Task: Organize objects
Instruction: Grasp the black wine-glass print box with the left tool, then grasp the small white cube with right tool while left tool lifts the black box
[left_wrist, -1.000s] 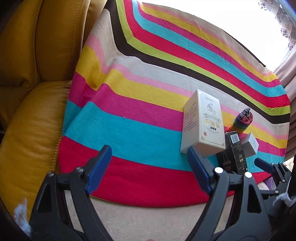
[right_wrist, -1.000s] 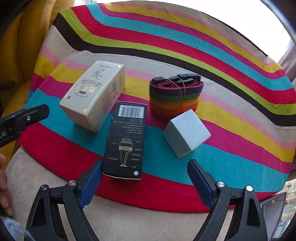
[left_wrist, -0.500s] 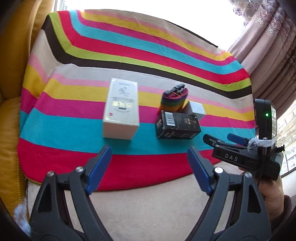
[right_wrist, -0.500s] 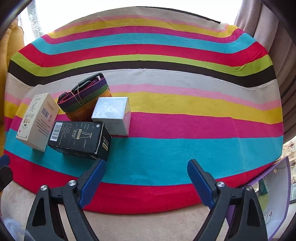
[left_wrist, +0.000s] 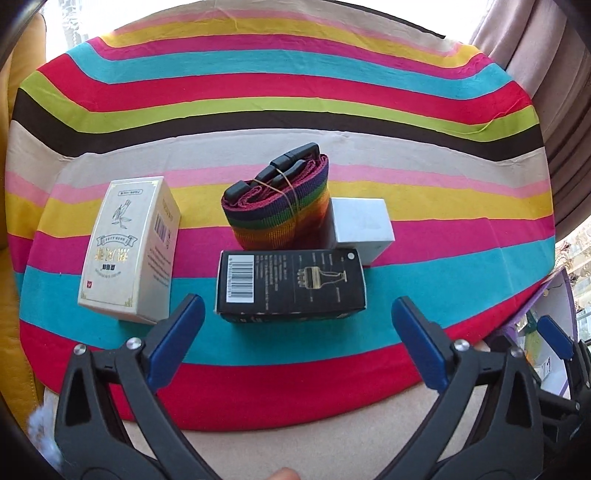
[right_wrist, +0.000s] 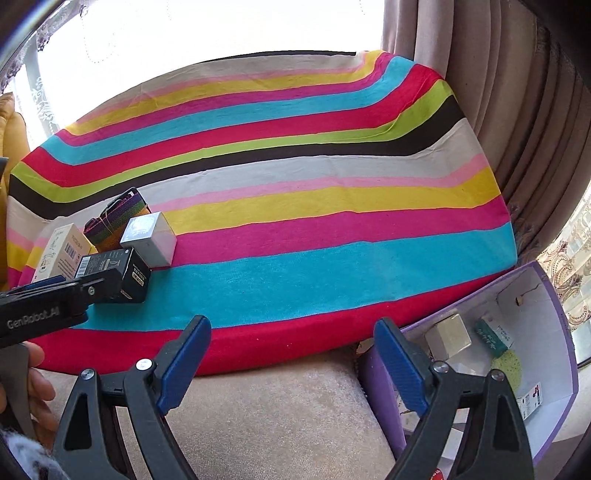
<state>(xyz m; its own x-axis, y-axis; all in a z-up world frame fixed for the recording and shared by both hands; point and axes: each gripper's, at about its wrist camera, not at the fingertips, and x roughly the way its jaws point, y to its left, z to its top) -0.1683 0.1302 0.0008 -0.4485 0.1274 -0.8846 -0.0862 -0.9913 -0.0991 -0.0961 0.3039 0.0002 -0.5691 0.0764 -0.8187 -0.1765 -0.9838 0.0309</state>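
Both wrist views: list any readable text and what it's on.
"GenRobot_AI": side of the left hand-held gripper.
Black box: barcode and white print, too small to read.
Cream box: gold characters upside down, illegible.
White cube box: no text readable.

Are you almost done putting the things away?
Not nearly. The purple bin already holds a few small boxes. Both the left gripper and right gripper are open, holding nothing. The cream box, black box, white cube and strap roll remain.

A striped cloth (left_wrist: 295, 92) covers my beige cushion (right_wrist: 280, 417); brown curtains (right_wrist: 517, 110) hang beyond its right edge; a yellow leather armrest (left_wrist: 11, 295) flanks the left.
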